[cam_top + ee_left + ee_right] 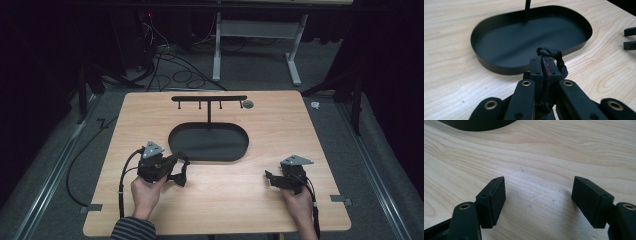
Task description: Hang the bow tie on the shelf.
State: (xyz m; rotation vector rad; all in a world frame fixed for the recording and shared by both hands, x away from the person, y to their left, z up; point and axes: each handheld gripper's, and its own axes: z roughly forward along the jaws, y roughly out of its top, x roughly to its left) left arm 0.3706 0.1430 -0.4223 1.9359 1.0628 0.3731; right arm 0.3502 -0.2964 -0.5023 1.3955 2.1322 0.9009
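We see the left gripper point(543, 65) clamped tight on a black fabric strap loop point(554, 55) just beside the black oval metal tray point(175, 145) on our pale wooden table point(225, 200); right gripper point(537, 195), farther from the tray, gapes wide, holding nothing.

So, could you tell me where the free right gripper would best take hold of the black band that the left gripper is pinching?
Probably the loop of the black band that arches past the shut left gripper, approached from the tray-facing tip side. The right gripper stands open.
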